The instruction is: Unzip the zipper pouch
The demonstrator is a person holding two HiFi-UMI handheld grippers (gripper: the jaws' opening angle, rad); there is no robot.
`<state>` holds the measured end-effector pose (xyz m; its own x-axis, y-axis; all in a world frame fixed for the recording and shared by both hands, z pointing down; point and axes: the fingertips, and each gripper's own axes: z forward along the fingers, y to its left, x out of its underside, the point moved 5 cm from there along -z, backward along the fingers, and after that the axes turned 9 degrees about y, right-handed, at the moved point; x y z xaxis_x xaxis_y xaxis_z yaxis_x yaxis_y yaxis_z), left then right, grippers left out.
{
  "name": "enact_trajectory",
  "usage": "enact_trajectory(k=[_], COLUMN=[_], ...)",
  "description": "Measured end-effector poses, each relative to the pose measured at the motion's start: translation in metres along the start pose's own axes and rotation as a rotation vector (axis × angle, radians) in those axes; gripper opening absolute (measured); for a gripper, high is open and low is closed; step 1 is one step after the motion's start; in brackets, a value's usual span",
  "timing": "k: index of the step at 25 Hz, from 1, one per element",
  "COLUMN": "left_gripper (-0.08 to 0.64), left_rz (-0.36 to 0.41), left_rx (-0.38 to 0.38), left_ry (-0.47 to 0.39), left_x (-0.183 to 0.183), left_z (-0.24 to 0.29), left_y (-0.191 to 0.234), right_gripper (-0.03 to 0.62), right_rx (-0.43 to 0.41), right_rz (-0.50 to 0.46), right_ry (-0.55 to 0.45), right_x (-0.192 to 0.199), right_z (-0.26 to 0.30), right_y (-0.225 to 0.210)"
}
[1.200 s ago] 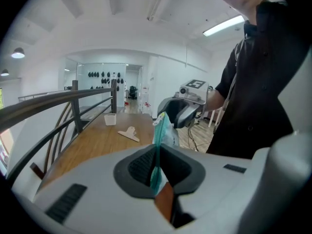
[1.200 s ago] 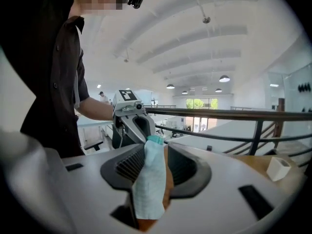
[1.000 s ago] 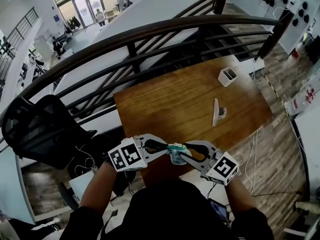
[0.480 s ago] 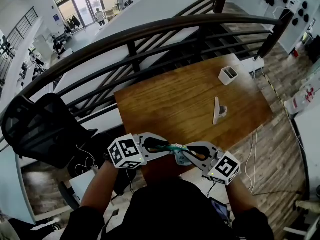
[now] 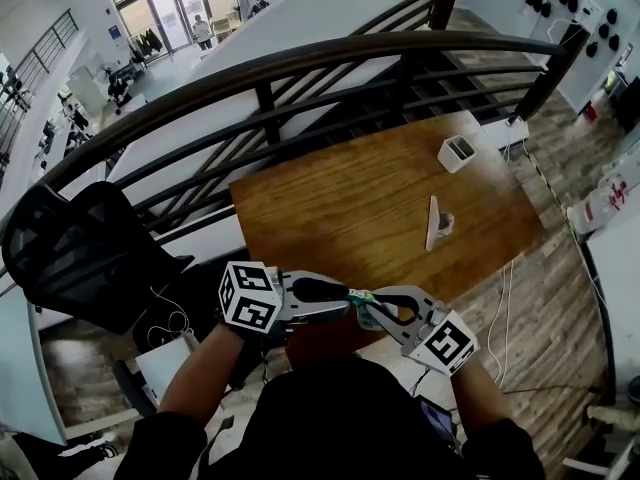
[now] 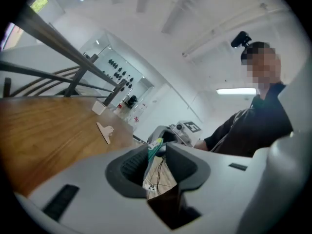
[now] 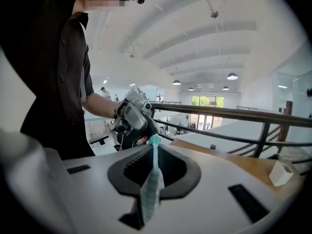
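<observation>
Rolling over since a second ago, the left gripper (image 5: 348,295) now shows two faces of its marker cube (image 5: 250,296) and sits a little higher. Its jaws have just been opening and stand slightly apart. The green end of the zipper pouch (image 5: 359,297) lies between their tips, unpinched. The right gripper (image 5: 368,312) has kept its place, and its jaws have just been closing. They are now clamped on the pouch's teal fabric, seen edge-on in the right gripper view. The pouch hung as a fuller bundle before and now runs as a thin strip between the two tools.

Both grippers hover in the air just off the near edge of the wooden table (image 5: 340,198), above the person's lap. Most of the tabletop is bare. A dark railing (image 5: 300,63) curves past its far edge, and a black office chair (image 5: 80,258) stands off to the left.

A small white box (image 5: 456,153) sits near the far right corner, its contents too small to tell. A flat pale clip (image 5: 433,224) lies nearer the middle. I cannot tell whether the pouch's zipper is open, or what it holds.
</observation>
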<state>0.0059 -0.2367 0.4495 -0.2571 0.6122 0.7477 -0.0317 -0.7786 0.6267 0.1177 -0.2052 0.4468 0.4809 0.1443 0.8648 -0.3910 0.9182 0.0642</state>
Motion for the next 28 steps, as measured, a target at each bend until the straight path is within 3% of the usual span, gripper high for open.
enact_trajectory(k=[4, 7, 11, 18, 28], left_gripper=[0.12, 0.12, 0.118, 0.081, 0.066], left_rz=[-0.142, -0.218, -0.251, -0.287, -0.32], left_rx=[0.013, 0.014, -0.011, -0.045, -0.033], left_ry=[-0.048, -0.059, -0.023, 0.001, -0.043], left_x=[0.0, 0.004, 0.011, 0.014, 0.02], left_z=[0.002, 0.003, 0.008, 0.008, 0.0], left_y=[0.006, 0.01, 0.014, 0.016, 0.014], right_gripper=[0.021, 0.021, 0.021, 0.02, 0.02], right_rx=[0.03, 0.063, 0.106, 0.124, 0.145], right_rz=[-0.042, -0.139, -0.236, -0.3, -0.305], right_ry=[0.026, 0.097, 0.135, 0.186, 0.211], right_x=[-0.001, 0.0, -0.001, 0.004, 0.007], right_z=[0.0, 0.001, 0.006, 0.01, 0.014], right_y=[0.0, 0.005, 0.011, 0.013, 0.016])
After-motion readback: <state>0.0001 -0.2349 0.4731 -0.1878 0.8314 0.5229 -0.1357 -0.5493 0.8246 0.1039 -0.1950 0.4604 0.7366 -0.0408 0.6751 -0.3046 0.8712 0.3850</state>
